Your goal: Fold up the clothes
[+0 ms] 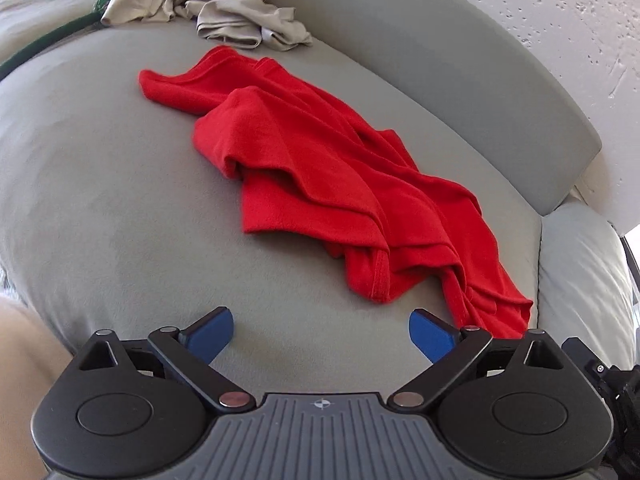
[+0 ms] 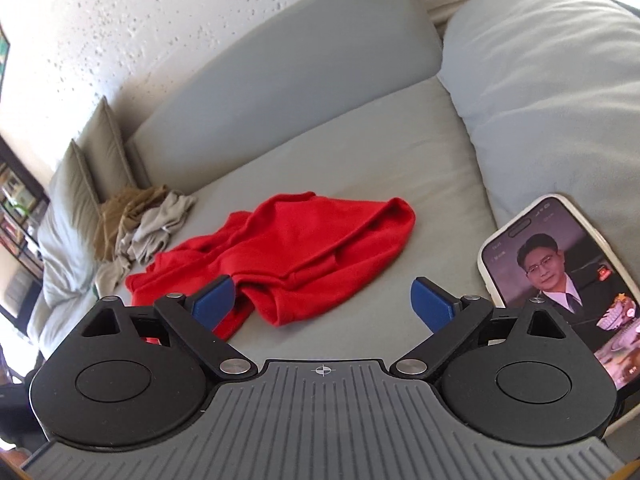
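A crumpled red shirt (image 1: pixel 320 176) lies in a long bunch on the grey sofa seat (image 1: pixel 100 184). My left gripper (image 1: pixel 321 334) hovers open just short of the shirt's near end, blue pads wide apart over bare cushion. In the right wrist view the same red shirt (image 2: pixel 296 248) lies ahead and to the left. My right gripper (image 2: pixel 323 300) is open above the shirt's near edge, its left fingertip in front of the red cloth. Nothing is held by either gripper.
A heap of beige and tan clothes (image 1: pixel 224 12) lies at the far end of the seat (image 2: pixel 140 224). A phone (image 2: pixel 560 272) with a lit screen leans against a pale cushion (image 2: pixel 560 92) at the right. The sofa backrest (image 2: pixel 300 60) runs behind, against a white wall.
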`<state>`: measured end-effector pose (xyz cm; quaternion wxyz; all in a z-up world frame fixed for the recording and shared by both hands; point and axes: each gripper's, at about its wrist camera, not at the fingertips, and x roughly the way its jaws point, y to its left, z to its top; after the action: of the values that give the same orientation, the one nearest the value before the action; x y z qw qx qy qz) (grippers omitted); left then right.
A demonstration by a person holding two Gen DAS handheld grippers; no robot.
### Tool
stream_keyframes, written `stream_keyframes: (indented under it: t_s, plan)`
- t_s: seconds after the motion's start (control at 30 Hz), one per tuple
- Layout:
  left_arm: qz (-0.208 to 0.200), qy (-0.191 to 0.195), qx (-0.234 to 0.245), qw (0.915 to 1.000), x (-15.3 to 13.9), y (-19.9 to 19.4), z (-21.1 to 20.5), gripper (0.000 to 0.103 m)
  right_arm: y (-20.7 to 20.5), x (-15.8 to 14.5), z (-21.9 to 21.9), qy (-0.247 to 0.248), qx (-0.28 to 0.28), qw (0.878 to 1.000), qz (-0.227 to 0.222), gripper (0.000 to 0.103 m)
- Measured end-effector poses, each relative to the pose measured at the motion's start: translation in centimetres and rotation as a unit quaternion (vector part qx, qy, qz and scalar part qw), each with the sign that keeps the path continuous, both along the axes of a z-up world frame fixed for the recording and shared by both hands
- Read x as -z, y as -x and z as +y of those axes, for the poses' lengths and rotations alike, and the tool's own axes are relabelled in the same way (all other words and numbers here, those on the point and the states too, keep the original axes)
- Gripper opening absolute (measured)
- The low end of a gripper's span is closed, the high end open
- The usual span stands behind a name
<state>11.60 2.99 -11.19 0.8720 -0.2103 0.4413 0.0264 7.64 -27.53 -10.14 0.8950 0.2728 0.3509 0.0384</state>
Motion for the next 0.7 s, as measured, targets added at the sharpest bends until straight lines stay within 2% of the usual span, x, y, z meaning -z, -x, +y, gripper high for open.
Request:
stream_keyframes:
  t_s: [0.07, 0.13, 0.17, 0.27, 0.33, 0.43, 0.47, 0.57, 0.63, 0.7]
  plan:
    - [-0.012, -0.009, 0.016, 0.9998, -0.1, -0.5, -0.4, 0.088, -1.5, 1.2, -0.5, -0.025, 0.011, 0.999, 0.036, 0.091]
    - [-0.015, -0.012, 0.017, 0.9997, -0.2, -0.7, -0.3, 0.085, -3.2, 2.7, -1.1, -0.064, 0.015, 0.994, 0.088, 0.082]
    - [-0.017, -0.014, 0.018, 0.9996, -0.3, -0.8, -0.3, 0.084, -3.8, 3.0, -1.1, -0.070, 0.014, 0.993, 0.098, 0.079]
    - [-0.028, -0.040, 0.017, 0.9987, -0.9, -0.7, 0.1, 0.084, -5.1, 2.0, 0.3, -0.045, -0.029, 0.996, 0.077, 0.068]
    - [-0.042, -0.053, 0.004, 0.9977, -1.7, -0.3, 0.9, 0.084, -6.3, 1.0, 2.4, -0.046, -0.089, 0.993, 0.062, 0.067]
    - [-0.058, -0.060, -0.030, 0.9961, -3.1, 0.3, 3.0, 0.084, -8.3, -0.4, 6.6, -0.035, -0.179, 0.982, 0.047, 0.067]
    - [-0.060, -0.064, -0.040, 0.9954, -3.6, 0.5, 3.8, 0.084, -8.8, -0.8, 8.3, -0.023, -0.206, 0.977, 0.041, 0.068]
    - [-0.065, -0.086, -0.071, 0.9916, -4.6, 1.5, 6.1, 0.084, -9.4, -1.6, 13.8, 0.059, -0.280, 0.958, 0.002, 0.093]
    - [-0.072, -0.095, -0.099, 0.9879, -4.9, 2.3, 7.6, 0.093, -9.2, -1.6, 17.7, 0.145, -0.326, 0.934, -0.033, 0.094]
    - [-0.072, -0.099, -0.119, 0.9854, -4.9, 2.9, 9.0, 0.094, -8.8, -0.8, 20.8, 0.223, -0.364, 0.903, -0.050, 0.094]
